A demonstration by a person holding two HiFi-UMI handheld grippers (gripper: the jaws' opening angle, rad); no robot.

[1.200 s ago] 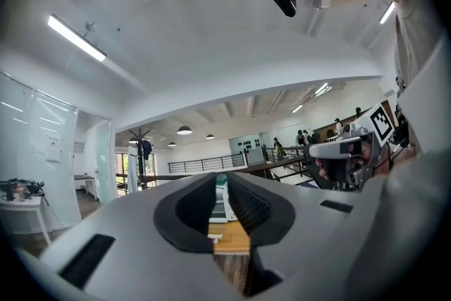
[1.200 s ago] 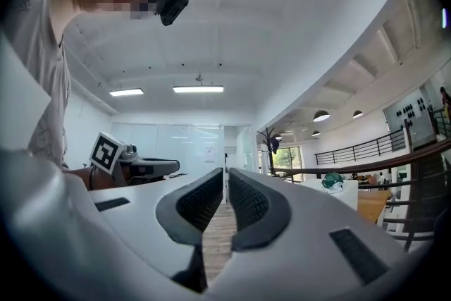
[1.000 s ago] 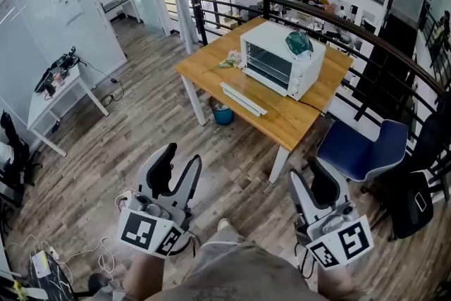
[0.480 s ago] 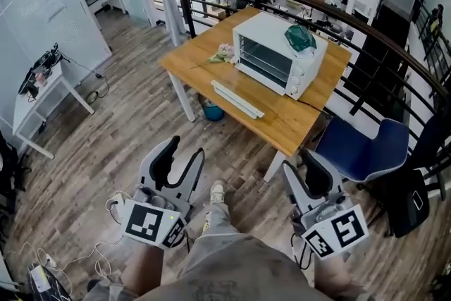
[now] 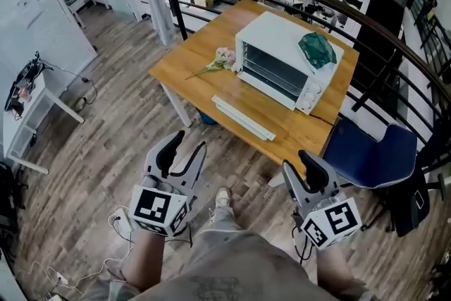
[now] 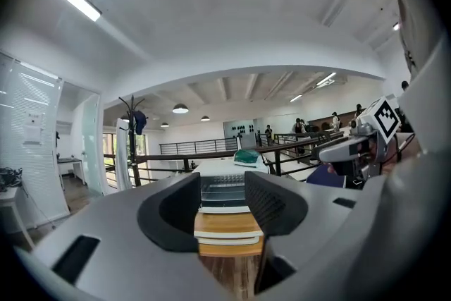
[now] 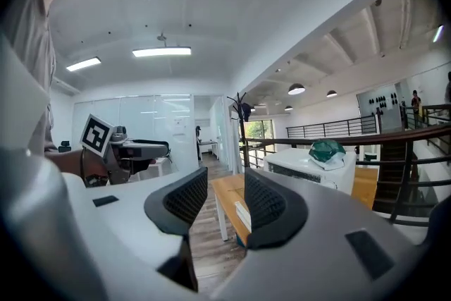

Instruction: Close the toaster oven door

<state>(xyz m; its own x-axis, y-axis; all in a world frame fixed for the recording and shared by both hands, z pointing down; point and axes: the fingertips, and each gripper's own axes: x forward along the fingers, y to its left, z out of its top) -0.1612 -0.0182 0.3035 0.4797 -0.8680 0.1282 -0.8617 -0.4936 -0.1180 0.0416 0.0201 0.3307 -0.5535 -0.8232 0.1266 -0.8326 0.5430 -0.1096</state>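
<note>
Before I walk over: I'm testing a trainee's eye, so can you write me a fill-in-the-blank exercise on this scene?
1. The toaster oven stands on a wooden ___.
2. Its door is not shut but ___.
3. The crumpled object on top of the oven is coloured ___.
4. The left tongs and the right tongs, both apart and short of the table, grip ___.

Missing words: table; open; green; nothing.

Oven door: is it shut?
No, the door lies folded down flat on the table in front of the oven.
</note>
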